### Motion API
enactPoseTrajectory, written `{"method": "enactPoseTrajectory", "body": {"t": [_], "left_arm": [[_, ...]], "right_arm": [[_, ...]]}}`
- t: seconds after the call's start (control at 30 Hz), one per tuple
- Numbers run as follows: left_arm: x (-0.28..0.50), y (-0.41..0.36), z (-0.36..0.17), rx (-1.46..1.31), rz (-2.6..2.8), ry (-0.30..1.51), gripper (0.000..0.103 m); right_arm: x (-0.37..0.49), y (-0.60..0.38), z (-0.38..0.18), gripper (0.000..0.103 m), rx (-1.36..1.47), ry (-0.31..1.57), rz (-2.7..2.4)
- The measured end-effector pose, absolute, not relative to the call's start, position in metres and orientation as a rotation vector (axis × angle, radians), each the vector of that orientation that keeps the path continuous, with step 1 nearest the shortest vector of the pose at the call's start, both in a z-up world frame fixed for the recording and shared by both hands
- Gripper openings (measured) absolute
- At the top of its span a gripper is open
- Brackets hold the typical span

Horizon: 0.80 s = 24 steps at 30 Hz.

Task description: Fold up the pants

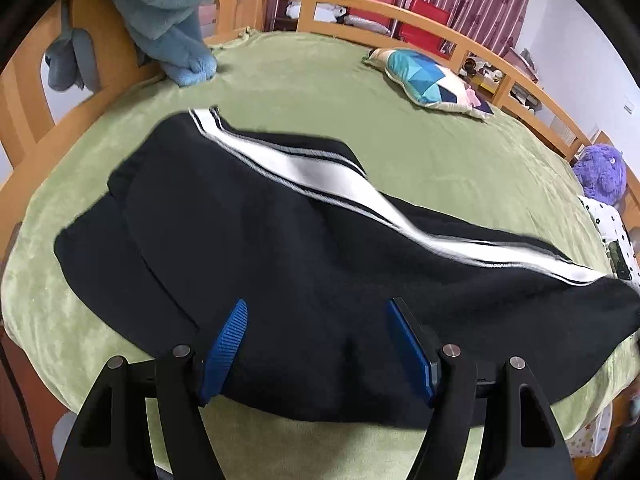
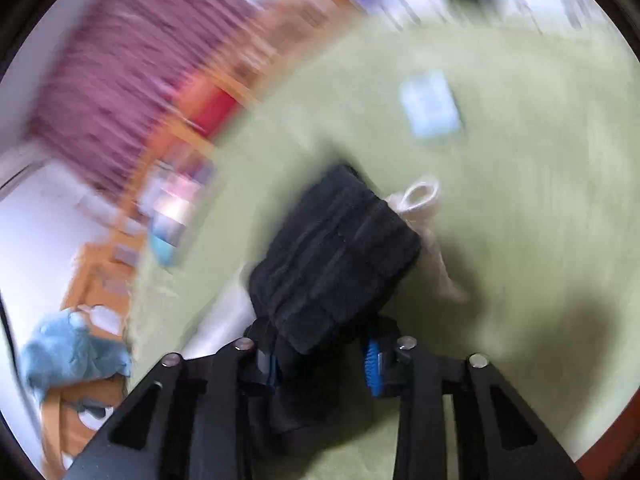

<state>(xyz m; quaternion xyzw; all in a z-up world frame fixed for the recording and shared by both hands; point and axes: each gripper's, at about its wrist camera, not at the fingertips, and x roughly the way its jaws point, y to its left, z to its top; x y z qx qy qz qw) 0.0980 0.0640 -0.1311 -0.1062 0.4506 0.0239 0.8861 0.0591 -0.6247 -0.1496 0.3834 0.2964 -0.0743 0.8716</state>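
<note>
Black pants (image 1: 280, 264) with a white side stripe (image 1: 304, 168) lie across the green blanket (image 1: 340, 80) in the left wrist view. My left gripper (image 1: 316, 308) is open just above the near edge of the pants, its blue pads (image 1: 226, 340) wide apart. In the blurred right wrist view my right gripper (image 2: 324, 354) is shut on the black ribbed waistband (image 2: 336, 256) and holds it above the blanket (image 2: 520, 200). A white drawstring (image 2: 420, 196) hangs from the waistband.
A blue plush toy (image 1: 176, 12) sits at the far left by the wooden bed rail (image 1: 360, 4). A patterned pillow (image 1: 432, 80) lies at the back right, and a purple plush (image 1: 600, 176) is at the right edge.
</note>
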Motion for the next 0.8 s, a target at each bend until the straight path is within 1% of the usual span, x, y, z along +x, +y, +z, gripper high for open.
{"method": "enactPoseTrajectory", "body": {"t": [0.07, 0.1, 0.13, 0.17, 0.2, 0.27, 0.37, 0.4, 0.47, 0.57, 0.63, 0.67, 0.7, 0.8], "left_arm": [[0.095, 0.066, -0.127, -0.213, 0.059, 0.917, 0.070], [0.094, 0.067, -0.126, -0.218, 0.056, 0.912, 0.070], [0.094, 0.068, -0.127, -0.225, 0.048, 0.912, 0.070], [0.094, 0.069, -0.129, -0.227, 0.041, 0.917, 0.070], [0.094, 0.070, -0.132, -0.226, 0.041, 0.924, 0.070], [0.094, 0.073, -0.136, -0.228, 0.046, 0.935, 0.070], [0.091, 0.085, -0.141, -0.268, 0.029, 0.955, 0.070], [0.089, 0.091, -0.142, -0.279, 0.023, 0.957, 0.070], [0.083, 0.102, -0.142, -0.286, 0.029, 0.948, 0.070], [0.078, 0.127, -0.145, -0.308, 0.071, 0.926, 0.070], [0.081, 0.144, -0.150, -0.340, 0.099, 0.923, 0.070], [0.084, 0.152, -0.153, -0.352, 0.109, 0.926, 0.068], [0.090, 0.162, -0.158, -0.367, 0.117, 0.933, 0.068], [0.101, 0.178, -0.171, -0.444, 0.079, 0.929, 0.066]], "right_arm": [[0.033, -0.642, -0.104, 0.031, 0.727, 0.464, -0.168], [0.028, -0.647, -0.099, 0.035, 0.673, 0.447, -0.232], [0.031, -0.651, -0.104, 0.040, 0.605, 0.500, -0.323], [0.037, -0.659, -0.119, 0.050, 0.565, 0.600, -0.380], [0.041, -0.667, -0.139, 0.053, 0.570, 0.695, -0.407], [0.033, -0.681, -0.188, 0.052, 0.659, 0.859, -0.442], [-0.002, -0.683, -0.218, 0.052, 0.691, 0.913, -0.483], [-0.014, -0.681, -0.220, 0.055, 0.696, 0.907, -0.493], [-0.035, -0.671, -0.219, 0.056, 0.721, 0.894, -0.509], [-0.054, -0.644, -0.204, 0.056, 0.706, 0.868, -0.502], [-0.057, -0.625, -0.188, 0.056, 0.671, 0.829, -0.495], [-0.059, -0.612, -0.181, 0.058, 0.647, 0.810, -0.488], [-0.058, -0.599, -0.174, 0.060, 0.621, 0.803, -0.479], [-0.048, -0.563, -0.161, 0.060, 0.567, 0.817, -0.454]]}}
